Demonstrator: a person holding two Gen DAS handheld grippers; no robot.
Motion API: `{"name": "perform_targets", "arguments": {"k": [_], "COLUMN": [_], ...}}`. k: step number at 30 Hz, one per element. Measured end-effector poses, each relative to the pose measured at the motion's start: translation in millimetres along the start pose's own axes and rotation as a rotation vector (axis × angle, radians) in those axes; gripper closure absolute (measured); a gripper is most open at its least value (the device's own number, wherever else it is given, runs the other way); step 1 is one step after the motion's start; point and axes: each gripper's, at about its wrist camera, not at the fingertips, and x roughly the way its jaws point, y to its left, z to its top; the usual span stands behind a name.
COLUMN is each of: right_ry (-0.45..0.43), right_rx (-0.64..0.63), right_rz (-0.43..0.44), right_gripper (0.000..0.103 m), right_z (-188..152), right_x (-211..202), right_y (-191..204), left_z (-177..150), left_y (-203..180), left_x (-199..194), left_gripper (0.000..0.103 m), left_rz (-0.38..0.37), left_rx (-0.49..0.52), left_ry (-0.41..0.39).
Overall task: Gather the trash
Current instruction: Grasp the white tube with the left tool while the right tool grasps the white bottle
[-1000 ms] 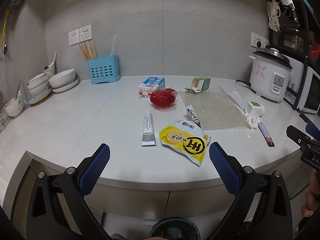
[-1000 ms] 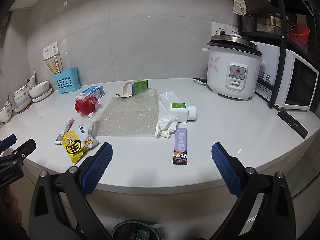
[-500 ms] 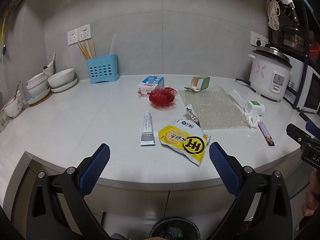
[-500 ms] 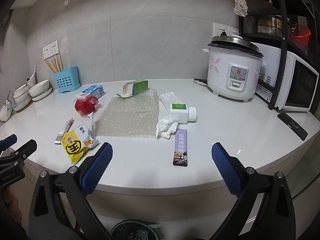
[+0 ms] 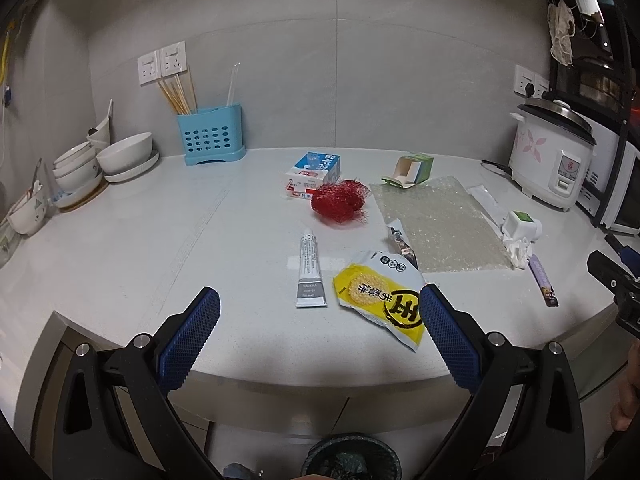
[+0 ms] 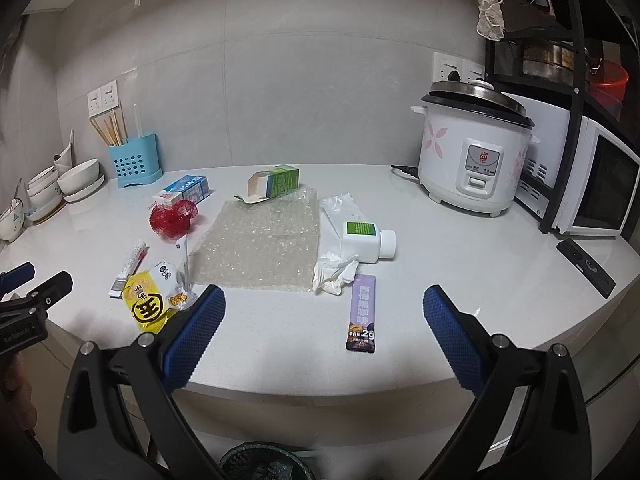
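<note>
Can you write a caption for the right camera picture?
Open right gripper faces a counter strewn with trash: purple sachet, tissue, bubble wrap.

Left gripper [image 5: 318, 304] hovers at the counter's near edge, jaws spread wide, nothing between them. Beyond it on the white countertop [image 5: 140, 240]: grey tube [image 5: 309, 269] beside yellow snack wrapper [image 5: 382, 298]; the right blue pad [image 5: 448, 340] overlaps the wrapper's edge in view. Farther back, red mesh ball [image 5: 339, 203] just beside the bubble wrap sheet [image 5: 436, 224]. Bin rim [image 5: 352, 458] shows below, under the counter.
</note>
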Motion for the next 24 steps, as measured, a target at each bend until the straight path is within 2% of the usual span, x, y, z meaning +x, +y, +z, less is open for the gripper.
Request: {"name": "perform_targets", "arguments": {"k": [5,13,24], "right_ry": [0.022,0.119,0.288], "right_rx": [-0.010,-0.043,0.006], "right_rz": [0.000,-0.035,-0.062], "right_gripper": [0.008,0.009,0.012], "right_z": [29,71,82], "right_x": [17,76,155], "right_y": [-5,-25,-59], "left_z": [24,47,62], "left_y": [18,39,32], "left_x": [19,74,143], "left_gripper": [0.006,0.006,0.006], "left_rz": [0.021,0.051,0.071], "left_rx": [-0.025,-0.051,-0.030], "left_ry": [0.044,0.159,0.293]}}
